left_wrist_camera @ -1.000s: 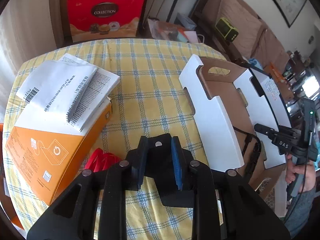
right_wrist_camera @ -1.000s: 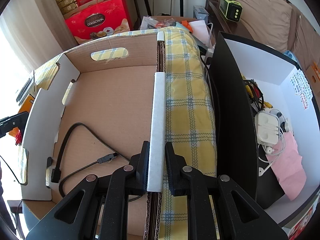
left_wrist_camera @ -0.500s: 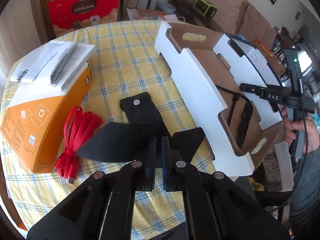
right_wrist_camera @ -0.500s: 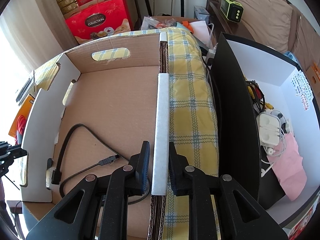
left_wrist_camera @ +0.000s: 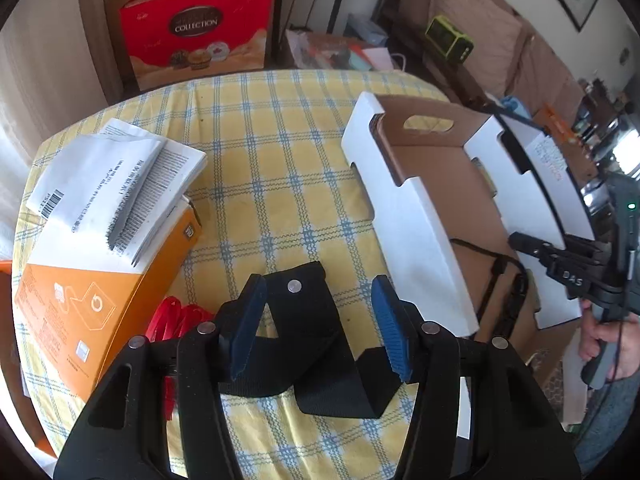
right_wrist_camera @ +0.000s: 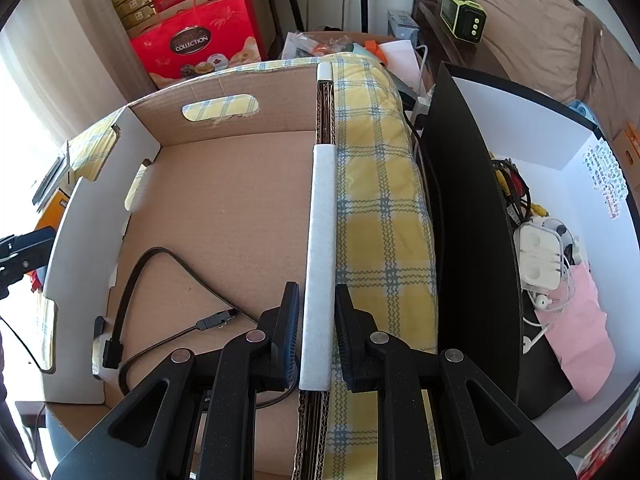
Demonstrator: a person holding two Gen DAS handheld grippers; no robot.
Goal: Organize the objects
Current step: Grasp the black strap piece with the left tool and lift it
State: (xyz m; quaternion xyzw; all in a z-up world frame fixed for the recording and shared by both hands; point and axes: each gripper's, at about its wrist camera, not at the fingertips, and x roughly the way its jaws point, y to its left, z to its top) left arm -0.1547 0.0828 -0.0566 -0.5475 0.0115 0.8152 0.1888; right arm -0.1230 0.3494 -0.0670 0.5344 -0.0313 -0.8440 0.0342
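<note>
Left gripper [left_wrist_camera: 318, 328] jaws open over strap [left_wrist_camera: 316, 344] (for pickup); right gripper [right_wrist_camera: 317, 334] jaws straddle box [right_wrist_camera: 320, 240] wall, steadying, grip unclear.

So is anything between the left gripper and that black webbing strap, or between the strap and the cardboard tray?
Nothing blocks the left gripper: its open jaws straddle the black webbing strap. Toward the brown cardboard tray, the tray's white side wall stands between, so the strap would probably have to go over it.

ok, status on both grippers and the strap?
Left gripper open over black strap on table. Right gripper straddling box wall, not clamped. Nothing blocking.
</note>
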